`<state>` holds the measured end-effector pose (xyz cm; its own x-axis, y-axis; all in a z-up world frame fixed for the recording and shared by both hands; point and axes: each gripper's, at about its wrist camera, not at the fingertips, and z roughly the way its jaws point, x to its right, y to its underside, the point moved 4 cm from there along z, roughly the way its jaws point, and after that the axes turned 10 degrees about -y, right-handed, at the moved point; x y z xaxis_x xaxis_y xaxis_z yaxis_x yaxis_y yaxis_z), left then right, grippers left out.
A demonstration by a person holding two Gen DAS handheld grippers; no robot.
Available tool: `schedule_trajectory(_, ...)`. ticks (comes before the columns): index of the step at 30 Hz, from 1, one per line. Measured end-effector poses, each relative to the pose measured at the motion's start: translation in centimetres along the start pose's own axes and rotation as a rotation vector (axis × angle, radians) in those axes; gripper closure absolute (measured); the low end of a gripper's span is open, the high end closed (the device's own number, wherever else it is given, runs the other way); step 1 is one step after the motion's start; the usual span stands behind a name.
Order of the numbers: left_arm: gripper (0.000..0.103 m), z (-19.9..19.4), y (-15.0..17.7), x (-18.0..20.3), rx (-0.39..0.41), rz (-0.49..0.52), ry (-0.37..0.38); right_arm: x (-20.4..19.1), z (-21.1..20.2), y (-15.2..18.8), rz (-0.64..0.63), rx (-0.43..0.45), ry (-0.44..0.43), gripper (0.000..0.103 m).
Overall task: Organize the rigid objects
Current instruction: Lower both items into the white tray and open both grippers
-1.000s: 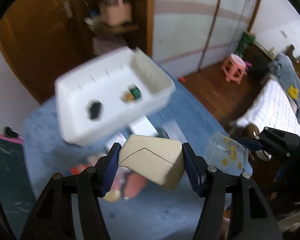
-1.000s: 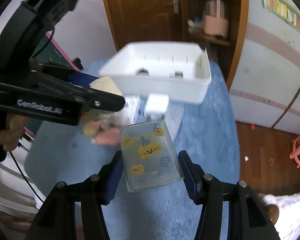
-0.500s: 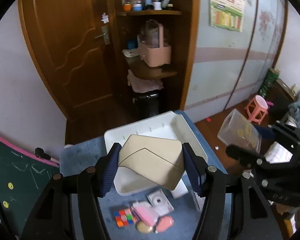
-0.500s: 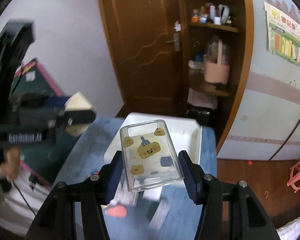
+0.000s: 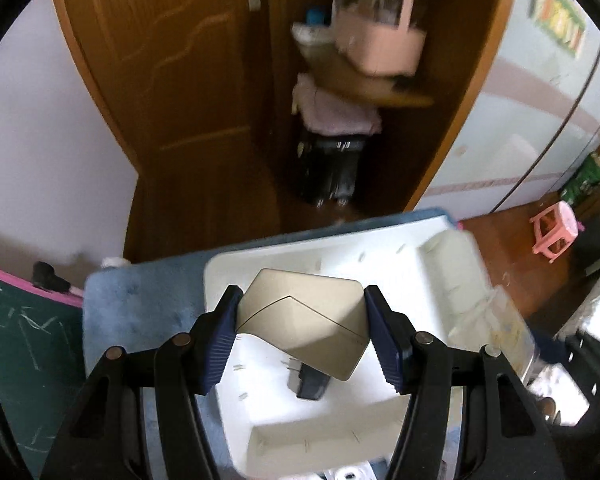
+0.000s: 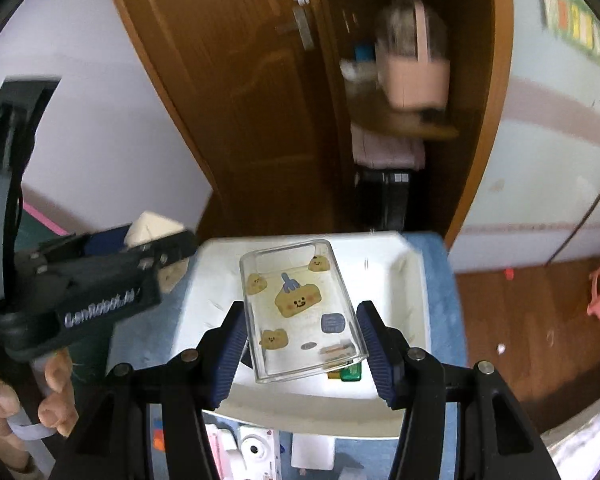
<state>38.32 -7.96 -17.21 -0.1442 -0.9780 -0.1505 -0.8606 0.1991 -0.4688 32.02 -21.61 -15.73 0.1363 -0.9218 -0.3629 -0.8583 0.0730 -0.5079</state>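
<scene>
Already both jaws were clamped, the left gripper (image 5: 302, 330) on a beige box (image 5: 304, 322) and the right gripper (image 6: 302, 338) on a clear phone case (image 6: 300, 308), so releasing both together above the white bin (image 5: 412, 272) risked collision or a bounce-out.

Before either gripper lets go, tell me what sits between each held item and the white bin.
Nothing visible blocks either. The beige box in the left gripper and the clear phone case in the right gripper both hang over the open white bin, which holds only small items.

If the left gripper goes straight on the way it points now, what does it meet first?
Probably the white bin: the left gripper, shut on a beige box, points down into it. Depth is unclear.
</scene>
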Motion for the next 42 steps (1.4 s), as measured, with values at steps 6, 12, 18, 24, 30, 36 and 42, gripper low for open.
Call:
schedule_trajectory(6,0.038,7.5,1.8,1.1,-0.113,0.024,-0.007,2.0,8.1,3.5,0.060,-0.151,0.027,0.047)
schedule_trajectory(12,0.038,11.8,3.0,2.0,-0.180,0.053,-0.008,2.8,12.5,6.2,0.063,-0.243,0.047,0.047)
schedule_trajectory(18,0.036,13.0,3.8,2.2,-0.226,0.031,0.037,2.3,14.0,6.1,0.040,-0.257,0.050,0.046)
schedule_trajectory(24,0.028,11.5,3.9,2.3,-0.220,0.038,0.062,1.6,14.3,5.7,0.034,-0.236,0.049,0.031)
schedule_trajectory(30,0.028,8.9,3.7,2.0,-0.177,0.034,0.055,1.1,13.1,5.7,0.020,-0.211,0.022,0.031)
schedule_trajectory(36,0.028,4.6,3.8,1.4,-0.125,0.011,0.056,0.4,10.5,5.4,-0.012,-0.171,0.003,0.031)
schedule_trajectory(42,0.028,-0.7,3.9,0.7,-0.047,-0.016,0.055,-0.6,5.6,6.1,-0.029,-0.110,-0.030,0.031)
